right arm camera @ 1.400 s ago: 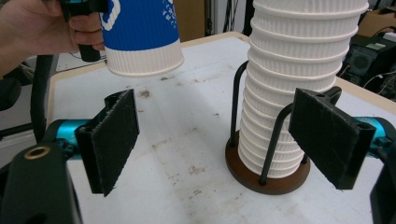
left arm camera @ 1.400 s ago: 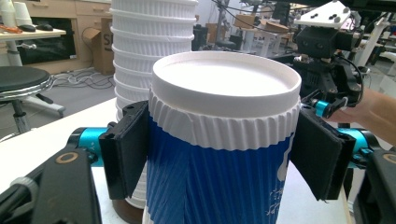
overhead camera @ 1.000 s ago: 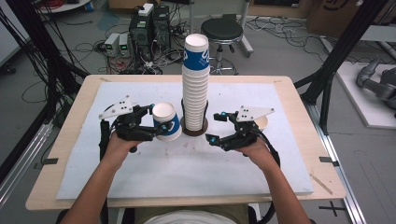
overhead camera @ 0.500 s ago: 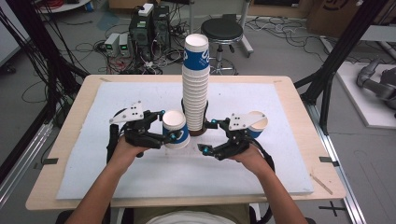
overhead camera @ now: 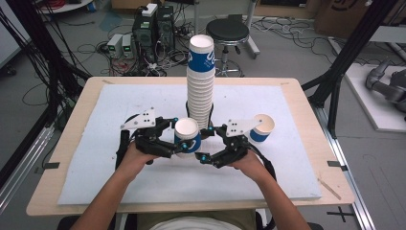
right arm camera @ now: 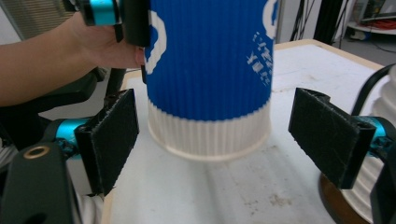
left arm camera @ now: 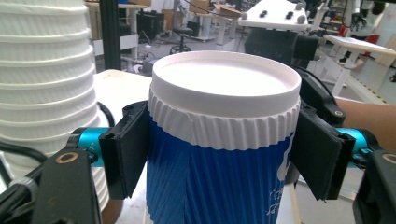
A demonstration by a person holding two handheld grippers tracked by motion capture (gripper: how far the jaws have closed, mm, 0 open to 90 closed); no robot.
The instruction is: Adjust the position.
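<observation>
White counter [overhead camera: 95,182]: cup [overhead camera: 187,135] clenched by left gripper [overhead camera: 178,139] at stack's [overhead camera: 200,81] 7 o'clock; right gripper [overhead camera: 207,143], jaws released, should be squared on base before closing.

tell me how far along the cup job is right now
Done: one cup stands alone on the mat at the right. In hand: the left gripper is shut on a second cup, and the open right gripper brackets its base. Left: the tall stack remains.

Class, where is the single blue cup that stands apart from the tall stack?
In the high view, the lone cup stands on the white mat right of the tall stack, just beyond the right tool.
</observation>
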